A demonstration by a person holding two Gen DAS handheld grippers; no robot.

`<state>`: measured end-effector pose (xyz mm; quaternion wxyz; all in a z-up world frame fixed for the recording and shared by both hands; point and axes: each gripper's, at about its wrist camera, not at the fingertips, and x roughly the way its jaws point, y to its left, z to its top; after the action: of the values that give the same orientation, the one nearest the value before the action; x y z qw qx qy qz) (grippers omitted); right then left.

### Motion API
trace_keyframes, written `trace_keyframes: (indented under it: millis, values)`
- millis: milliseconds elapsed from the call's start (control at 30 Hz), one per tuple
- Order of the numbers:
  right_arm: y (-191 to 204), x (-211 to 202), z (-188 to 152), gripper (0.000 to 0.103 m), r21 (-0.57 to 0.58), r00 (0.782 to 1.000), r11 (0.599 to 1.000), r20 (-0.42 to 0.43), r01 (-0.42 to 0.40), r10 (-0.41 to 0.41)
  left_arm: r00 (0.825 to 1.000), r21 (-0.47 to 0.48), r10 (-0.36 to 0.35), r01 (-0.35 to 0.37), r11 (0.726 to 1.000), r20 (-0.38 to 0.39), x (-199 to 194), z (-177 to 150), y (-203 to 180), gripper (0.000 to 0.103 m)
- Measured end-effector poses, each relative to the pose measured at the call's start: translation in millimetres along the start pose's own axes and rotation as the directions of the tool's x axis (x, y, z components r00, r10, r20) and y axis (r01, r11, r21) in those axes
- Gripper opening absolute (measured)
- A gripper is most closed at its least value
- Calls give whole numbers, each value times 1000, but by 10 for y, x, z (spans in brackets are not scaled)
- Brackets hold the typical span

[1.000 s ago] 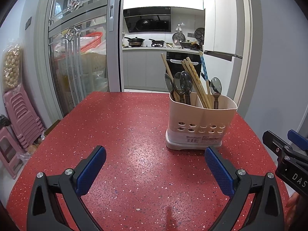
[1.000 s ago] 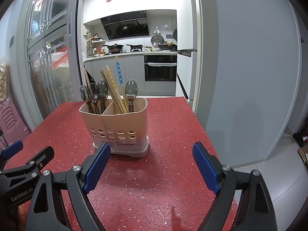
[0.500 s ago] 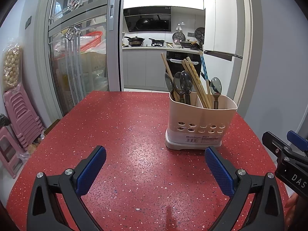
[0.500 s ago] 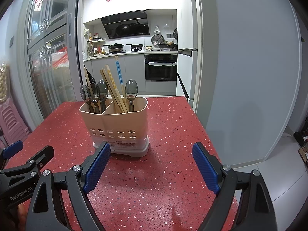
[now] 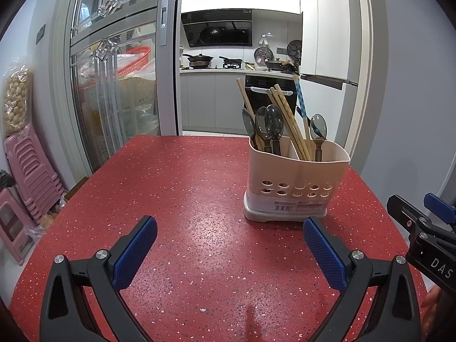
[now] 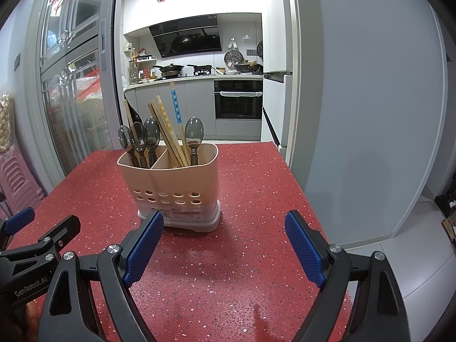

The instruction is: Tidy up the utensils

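Note:
A beige two-compartment utensil holder (image 5: 296, 182) (image 6: 171, 183) stands on the red speckled table (image 5: 185, 199) (image 6: 256, 188). Its left compartment holds three dark spoons (image 5: 265, 126) (image 6: 139, 136) and one wooden chopstick. The right compartment holds several chopsticks (image 5: 287, 119) (image 6: 168, 125), one with a blue pattern, and one spoon (image 5: 318, 126) (image 6: 194, 134). My left gripper (image 5: 228, 236) is open and empty, short of the holder and left of it. My right gripper (image 6: 225, 236) is open and empty just in front of the holder.
The table's right edge (image 6: 296, 176) drops off beside a grey wall. A glass sliding door (image 5: 114, 85) and stacked pink stools (image 5: 31, 171) stand to the left. The kitchen with an oven (image 6: 238, 99) lies beyond the far edge.

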<state>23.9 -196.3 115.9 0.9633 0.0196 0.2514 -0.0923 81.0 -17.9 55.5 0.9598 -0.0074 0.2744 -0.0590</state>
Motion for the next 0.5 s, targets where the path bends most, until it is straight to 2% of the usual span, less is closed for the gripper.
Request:
trace_keyframes:
  millis: [500]
  values:
    - [-2,4,-14,89,2,1000,1000,-3,-1,1,1000,4,-1,1,1000,-1,-6,8,-9,103]
